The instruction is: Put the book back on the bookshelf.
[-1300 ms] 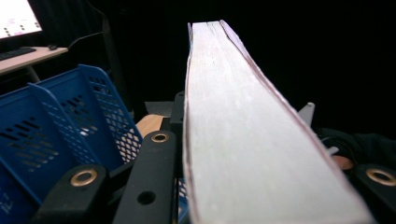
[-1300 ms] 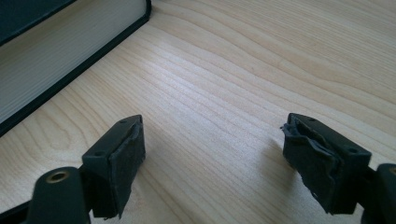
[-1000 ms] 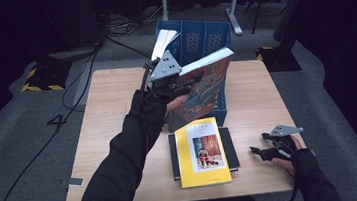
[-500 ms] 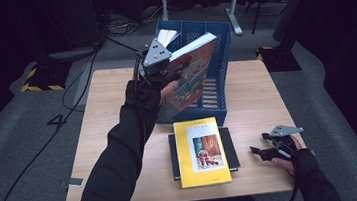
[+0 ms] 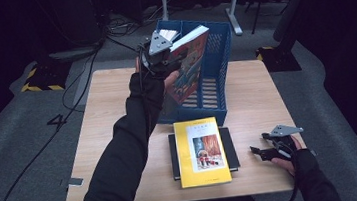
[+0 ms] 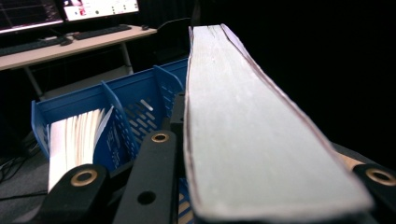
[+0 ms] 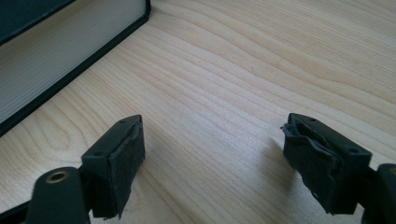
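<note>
My left gripper [image 5: 166,61] is shut on a thick book with a colourful cover [image 5: 190,66]. It holds the book tilted, page edge up, above the blue slotted file rack [image 5: 219,71]. In the left gripper view the book's pale page edge [image 6: 252,130] runs between the jaws, with the rack's dividers [image 6: 135,100] just beyond. At the table's right front, my right gripper [image 5: 261,153] rests low over the wood, open, with nothing between its pads [image 7: 116,158]. A yellow book [image 5: 202,151] lies on a black book [image 5: 232,150] in front of the rack.
One rack slot holds a white sheaf of paper [image 6: 74,140]. The black book's page edge [image 7: 56,56] lies close to the right gripper's left. Bare wooden tabletop [image 5: 103,123] spreads left of the rack. A desk with monitors [image 6: 70,42] stands behind the table.
My left hand has carried the colourful book farther back and leftwards over the rack, tipping it more upright. The right gripper and the stacked books have not moved.
</note>
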Demonstrator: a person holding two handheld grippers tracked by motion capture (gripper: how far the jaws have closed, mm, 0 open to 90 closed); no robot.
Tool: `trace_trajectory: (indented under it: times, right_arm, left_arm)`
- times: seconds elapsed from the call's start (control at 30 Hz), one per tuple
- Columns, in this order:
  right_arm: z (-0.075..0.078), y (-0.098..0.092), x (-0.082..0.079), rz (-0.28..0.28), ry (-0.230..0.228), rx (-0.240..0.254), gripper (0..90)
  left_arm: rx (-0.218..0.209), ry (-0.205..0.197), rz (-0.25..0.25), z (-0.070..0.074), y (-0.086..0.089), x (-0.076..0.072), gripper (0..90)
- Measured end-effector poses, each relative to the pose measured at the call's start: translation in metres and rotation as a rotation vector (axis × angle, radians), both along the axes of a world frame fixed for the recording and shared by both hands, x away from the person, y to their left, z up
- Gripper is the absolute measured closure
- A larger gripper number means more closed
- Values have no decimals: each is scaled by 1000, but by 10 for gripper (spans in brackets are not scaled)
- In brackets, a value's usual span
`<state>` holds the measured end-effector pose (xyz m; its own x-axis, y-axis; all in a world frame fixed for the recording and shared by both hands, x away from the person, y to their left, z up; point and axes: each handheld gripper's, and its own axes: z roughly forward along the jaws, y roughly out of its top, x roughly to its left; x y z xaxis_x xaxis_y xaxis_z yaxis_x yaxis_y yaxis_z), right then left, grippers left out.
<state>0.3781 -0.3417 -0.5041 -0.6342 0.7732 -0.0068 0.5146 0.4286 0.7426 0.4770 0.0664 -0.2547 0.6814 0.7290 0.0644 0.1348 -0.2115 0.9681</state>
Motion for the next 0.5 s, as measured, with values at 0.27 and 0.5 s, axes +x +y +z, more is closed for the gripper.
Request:
trace_trajectory:
  times: [0.27,0.5]
  right_arm:
    - [0,0,0,0,-1,0,210]
    - [0,0,0,0,-1,0,210]
  left_arm:
    - [9,-6,74,0,-11,14,736]
    - [8,11,130,-1,-22,28,736]
